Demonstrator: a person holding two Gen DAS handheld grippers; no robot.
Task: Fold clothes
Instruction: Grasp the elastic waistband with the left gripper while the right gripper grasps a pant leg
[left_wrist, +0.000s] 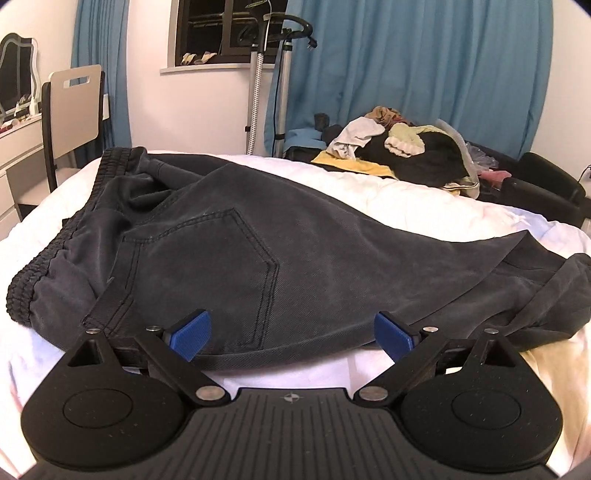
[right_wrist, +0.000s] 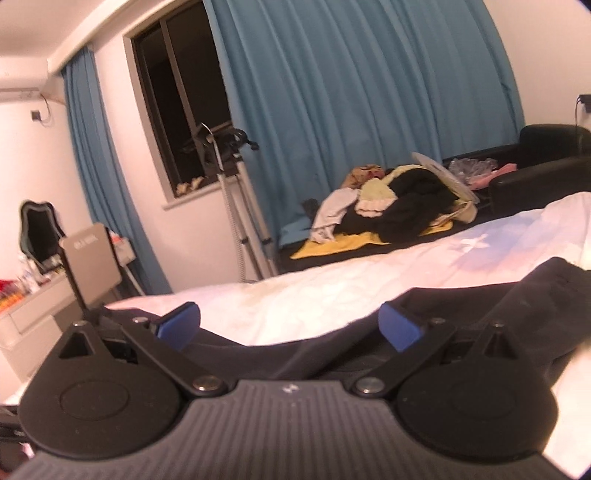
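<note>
Dark grey trousers (left_wrist: 236, 236) lie across the white bed (left_wrist: 424, 206), waistband at the left, back pocket up, legs running right. My left gripper (left_wrist: 291, 334) is open, its blue pads (left_wrist: 192, 332) low over the trousers' near edge below the pocket. My right gripper (right_wrist: 290, 328) is open too, blue pads (right_wrist: 400, 328) wide apart, just above a dark fold of the trousers (right_wrist: 461, 306) on the bed (right_wrist: 332, 280). Neither gripper holds cloth.
A pile of mixed clothes (left_wrist: 402, 147) on a yellow towel lies beyond the bed's far side; it also shows in the right wrist view (right_wrist: 399, 203). A garment steamer stand (left_wrist: 284, 85), blue curtains (left_wrist: 406, 55), a black sofa (right_wrist: 546, 162), a chair (left_wrist: 70, 114) and dresser at left.
</note>
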